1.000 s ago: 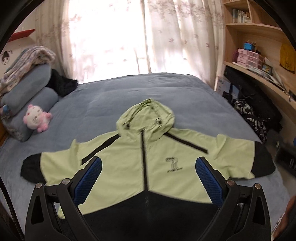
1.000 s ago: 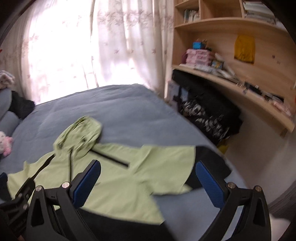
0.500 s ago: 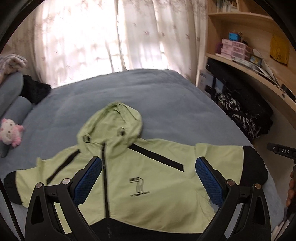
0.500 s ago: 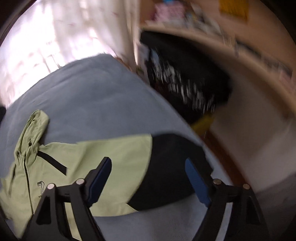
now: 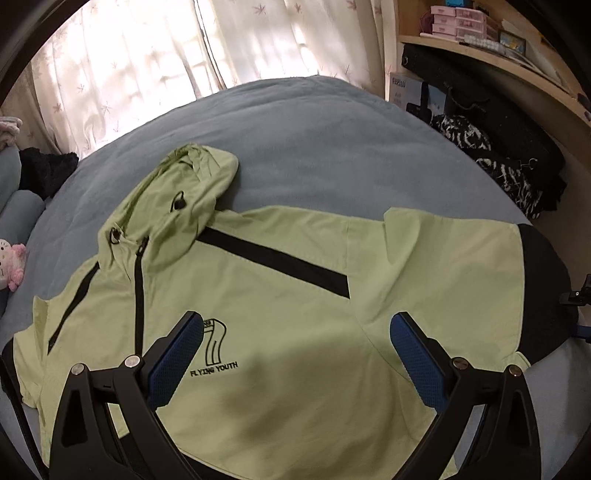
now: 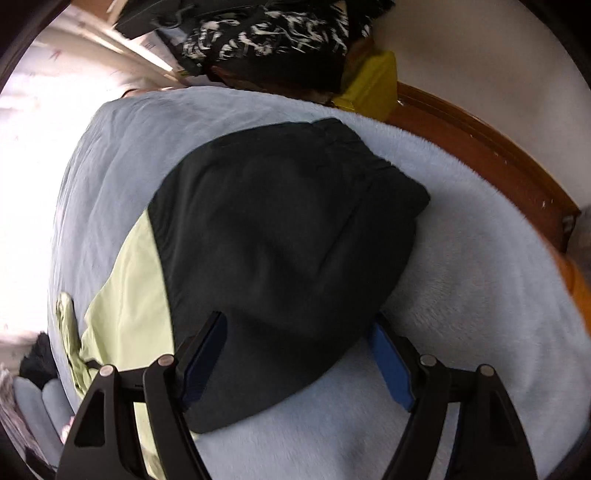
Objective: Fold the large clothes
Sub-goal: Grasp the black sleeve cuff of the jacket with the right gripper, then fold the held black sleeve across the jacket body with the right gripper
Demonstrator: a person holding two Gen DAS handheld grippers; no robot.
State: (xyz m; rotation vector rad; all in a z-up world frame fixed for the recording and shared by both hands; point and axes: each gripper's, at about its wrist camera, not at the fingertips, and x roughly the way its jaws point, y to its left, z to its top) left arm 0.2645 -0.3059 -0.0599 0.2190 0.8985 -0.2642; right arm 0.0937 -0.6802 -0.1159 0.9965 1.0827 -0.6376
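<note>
Right wrist only: black cuff [image 6: 288,236]

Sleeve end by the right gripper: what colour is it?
Black sleeve end, clearest in the right wrist view.

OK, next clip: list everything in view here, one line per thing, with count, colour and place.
jacket: one, light green with black trim, spread flat on the bed
cuff: one, black, sleeve end near the bed edge
bed: one, grey-blue cover
curtains: white, flower print, behind the bed
plush toy: one, pink and white, far left on the bed
dark pile: black and white fabric, beside the bed under the shelf
pink boxes: a stack, on the wooden shelf
yellow thing: one, beside the bed edge
left claw: open, blue pads, over the jacket chest
right claw: open, blue pads, fingers either side of the cuff
</note>
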